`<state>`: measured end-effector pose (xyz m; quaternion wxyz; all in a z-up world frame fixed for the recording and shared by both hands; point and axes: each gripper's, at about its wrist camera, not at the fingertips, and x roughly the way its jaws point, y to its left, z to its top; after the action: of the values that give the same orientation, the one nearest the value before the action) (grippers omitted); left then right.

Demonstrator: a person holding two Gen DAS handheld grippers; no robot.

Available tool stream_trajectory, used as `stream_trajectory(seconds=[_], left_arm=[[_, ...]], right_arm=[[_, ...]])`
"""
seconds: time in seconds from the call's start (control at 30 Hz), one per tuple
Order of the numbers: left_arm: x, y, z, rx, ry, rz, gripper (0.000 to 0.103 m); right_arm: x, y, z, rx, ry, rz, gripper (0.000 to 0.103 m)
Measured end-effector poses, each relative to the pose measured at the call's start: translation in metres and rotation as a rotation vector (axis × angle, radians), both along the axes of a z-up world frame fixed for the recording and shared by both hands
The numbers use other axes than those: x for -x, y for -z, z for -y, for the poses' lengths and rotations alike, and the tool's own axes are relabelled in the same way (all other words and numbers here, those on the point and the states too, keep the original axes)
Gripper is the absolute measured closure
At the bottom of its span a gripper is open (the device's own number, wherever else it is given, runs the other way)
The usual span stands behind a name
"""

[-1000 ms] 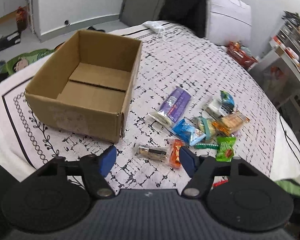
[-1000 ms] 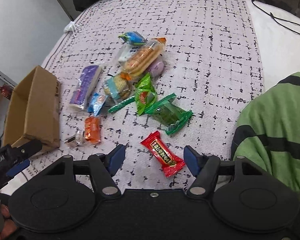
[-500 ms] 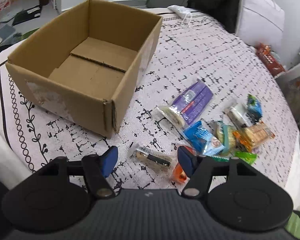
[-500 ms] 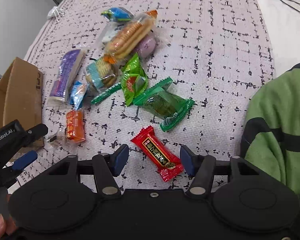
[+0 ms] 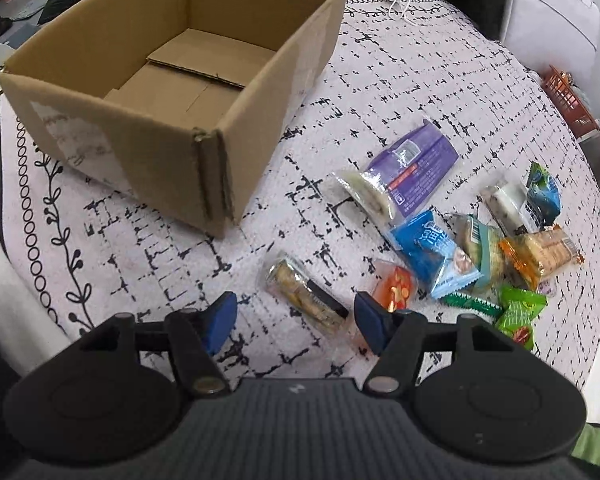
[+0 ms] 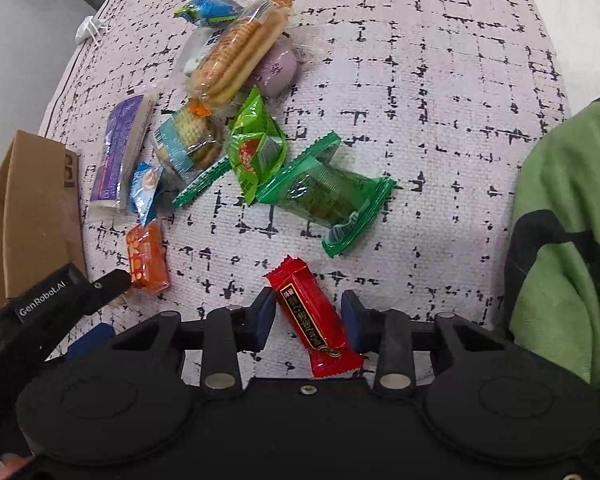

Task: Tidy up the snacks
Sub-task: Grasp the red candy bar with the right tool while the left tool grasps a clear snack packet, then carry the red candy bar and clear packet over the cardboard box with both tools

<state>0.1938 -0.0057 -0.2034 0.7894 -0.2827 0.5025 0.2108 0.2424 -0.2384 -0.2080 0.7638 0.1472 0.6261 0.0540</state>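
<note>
In the left wrist view the left gripper (image 5: 294, 318) is hovering wide-jawed over a clear cracker pack (image 5: 304, 294) beside the empty cardboard box (image 5: 172, 76), while in the right wrist view the right gripper (image 6: 308, 322) is straddling, jaws apart, a red candy bar (image 6: 314, 320) on the black-flecked white cloth (image 6: 440, 100), probably for boxing.

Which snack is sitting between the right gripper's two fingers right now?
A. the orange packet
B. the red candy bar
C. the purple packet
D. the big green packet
B: in the right wrist view the red candy bar lies slantwise on the cloth between the open fingers of the right gripper, while the other snacks lie farther off.
</note>
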Motion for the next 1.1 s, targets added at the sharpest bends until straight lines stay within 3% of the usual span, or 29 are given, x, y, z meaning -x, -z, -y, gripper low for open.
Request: stream_trajectory(seconds=[0.13,0.2,0.27,0.37,0.4,0.43,0.47,1.1], left_arm=[[0.004,0.000,-0.002,0.033,0.004,0.017,0.060],[0.005,-0.001,-0.003,0.054,0.012,0.033,0.076],[0.006,-0.003,-0.003,0.057,0.013,0.037,0.080],[0.010,-0.007,-0.004,0.066,0.020,0.047,0.082],[0.011,-0.008,-0.005,0.065,0.024,0.049,0.085],[0.013,-0.010,-0.005,0.065,0.028,0.052,0.086],[0.015,-0.012,-0.006,0.067,0.030,0.057,0.086],[0.054,-0.070,-0.011,0.077,0.099,0.218,0.090]], right_arm=[[0.002,-0.004,-0.001,0.017,-0.014,0.014,0.058],[0.004,-0.003,-0.006,0.026,-0.040,0.011,0.054],[0.007,-0.001,-0.011,0.040,-0.063,0.014,0.049],[0.007,0.002,-0.014,0.055,-0.073,0.001,0.054],[0.007,0.003,-0.014,0.057,-0.068,0.003,0.059],[0.007,0.003,-0.014,0.056,-0.069,0.001,0.074],[0.008,0.004,-0.015,0.048,-0.074,-0.004,0.078],[0.019,-0.047,-0.027,-0.080,-0.104,0.220,0.080]])
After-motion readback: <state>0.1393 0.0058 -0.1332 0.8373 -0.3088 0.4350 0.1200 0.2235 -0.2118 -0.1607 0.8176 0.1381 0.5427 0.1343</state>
